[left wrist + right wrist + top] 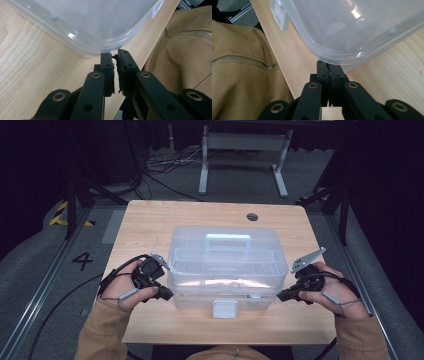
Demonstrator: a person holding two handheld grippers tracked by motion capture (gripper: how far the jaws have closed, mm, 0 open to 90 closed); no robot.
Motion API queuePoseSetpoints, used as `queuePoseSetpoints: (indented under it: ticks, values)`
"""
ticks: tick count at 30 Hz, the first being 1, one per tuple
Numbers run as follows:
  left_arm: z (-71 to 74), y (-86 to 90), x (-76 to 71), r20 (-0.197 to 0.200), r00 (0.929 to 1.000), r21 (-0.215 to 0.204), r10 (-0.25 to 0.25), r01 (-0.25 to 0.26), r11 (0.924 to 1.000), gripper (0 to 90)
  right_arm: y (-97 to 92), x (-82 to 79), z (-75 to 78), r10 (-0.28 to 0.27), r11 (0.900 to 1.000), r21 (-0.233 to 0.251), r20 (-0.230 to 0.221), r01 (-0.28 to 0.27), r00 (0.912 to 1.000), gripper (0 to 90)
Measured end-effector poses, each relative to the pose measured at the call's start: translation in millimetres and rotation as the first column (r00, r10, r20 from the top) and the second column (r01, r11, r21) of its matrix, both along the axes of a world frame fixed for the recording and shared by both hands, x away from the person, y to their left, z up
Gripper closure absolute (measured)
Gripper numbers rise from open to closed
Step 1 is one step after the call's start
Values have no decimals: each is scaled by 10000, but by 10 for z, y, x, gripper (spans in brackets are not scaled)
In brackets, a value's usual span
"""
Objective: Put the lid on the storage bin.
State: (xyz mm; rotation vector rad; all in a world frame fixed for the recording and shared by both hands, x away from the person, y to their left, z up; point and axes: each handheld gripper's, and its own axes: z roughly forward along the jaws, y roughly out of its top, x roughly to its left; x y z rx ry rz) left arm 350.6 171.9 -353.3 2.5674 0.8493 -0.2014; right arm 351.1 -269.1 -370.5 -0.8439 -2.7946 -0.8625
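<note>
Clear plastic box (pixel 225 265) mid-table (pixel 150 220), tan jacket (pixel 180 55) near edge, white stand (pixel 245 155) beyond

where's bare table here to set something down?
Free: the strip behind the clear box, up to the round hole, and the table's far left corner. Crowded: the near corners, where the left gripper and right gripper flank the box.

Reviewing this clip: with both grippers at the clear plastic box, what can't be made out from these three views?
- Contents of the clear box: hazy through the frosted lid in the high view; both gripper views show blurred shapes.
- Whether the left gripper pinches the lid rim: its tips meet the box corner, and the rim hides the contact.
- The same for the right gripper.
- State of the front latch: too small in the high view.
</note>
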Motion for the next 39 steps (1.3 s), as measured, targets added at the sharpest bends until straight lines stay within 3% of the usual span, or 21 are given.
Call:
queuePoseSetpoints:
  ticks: [21, 23, 30, 34, 39]
  values:
    - [-82, 7, 32, -379, 9991, 232, -188, 197, 9995, 838, -7, 16, -58, 112, 9996, -268, -456, -125, 9989, 886]
    - [-81, 24, 29, -477, 9987, 32, -202, 204, 9998, 833, -21, 19, -72, 41, 9996, -259, -566, -56, 9984, 875]
    - [-112, 63, 33, -673, 9975, 14, -203, 204, 9998, 788, -59, 16, -97, 83, 9997, -204, -824, -100, 9966, 825]
    - [-122, 76, 41, -664, 9977, 17, -92, 94, 10000, 713, -80, 12, -87, 34, 9999, -114, -812, -43, 9967, 799]
    - [-54, 168, 32, -414, 9989, -443, 205, -223, 9988, 638, -139, 11, -59, 16, 9998, 176, -634, -5, 9980, 739]
